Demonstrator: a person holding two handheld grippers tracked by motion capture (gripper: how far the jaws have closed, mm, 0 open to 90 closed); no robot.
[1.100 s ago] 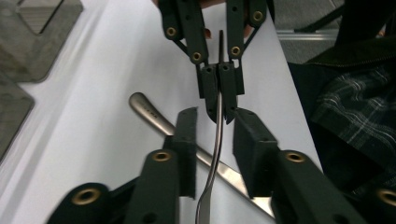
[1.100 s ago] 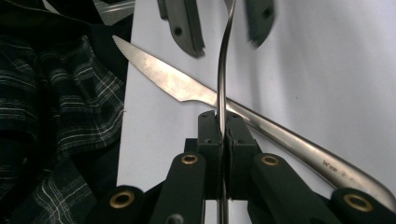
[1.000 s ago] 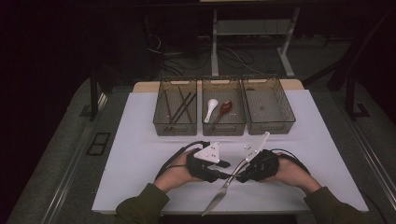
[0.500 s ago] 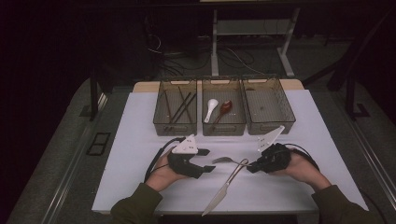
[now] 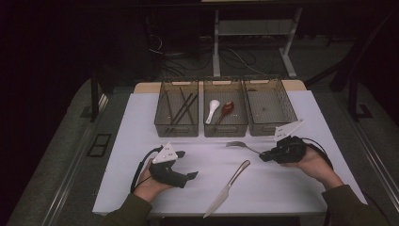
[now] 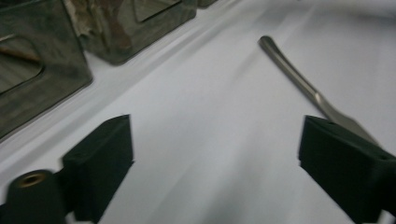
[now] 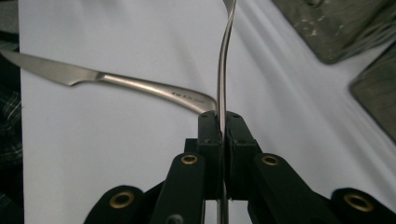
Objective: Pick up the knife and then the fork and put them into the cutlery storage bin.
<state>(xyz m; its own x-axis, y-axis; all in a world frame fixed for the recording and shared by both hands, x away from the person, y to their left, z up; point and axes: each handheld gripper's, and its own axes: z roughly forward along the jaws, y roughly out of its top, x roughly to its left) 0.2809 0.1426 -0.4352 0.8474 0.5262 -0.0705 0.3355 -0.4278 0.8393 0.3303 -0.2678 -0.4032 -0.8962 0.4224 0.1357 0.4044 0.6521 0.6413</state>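
Your right tool [image 7: 221,122] clamps a slim, curved steel fork [image 7: 222,70] by its handle; your left tool [image 6: 215,158], jaws just opened wide, holds nothing.

High view: dim room, black background, the white table [image 5: 141,141] the one bright patch, lit from overhead. Shadows soft and short, no hard glare; picture a bit soft and noisy. Left gripper view: strong motion blur, bins [image 6: 56,51] smeared into streaks, knife [image 6: 299,79] handle soft, table near blown out at top right. Right gripper view: sharper, fork [image 7: 223,70] and knife [image 7: 116,81] crisp with bright specular lines on the metal; bins [image 7: 355,42] at the right edge out of focus.
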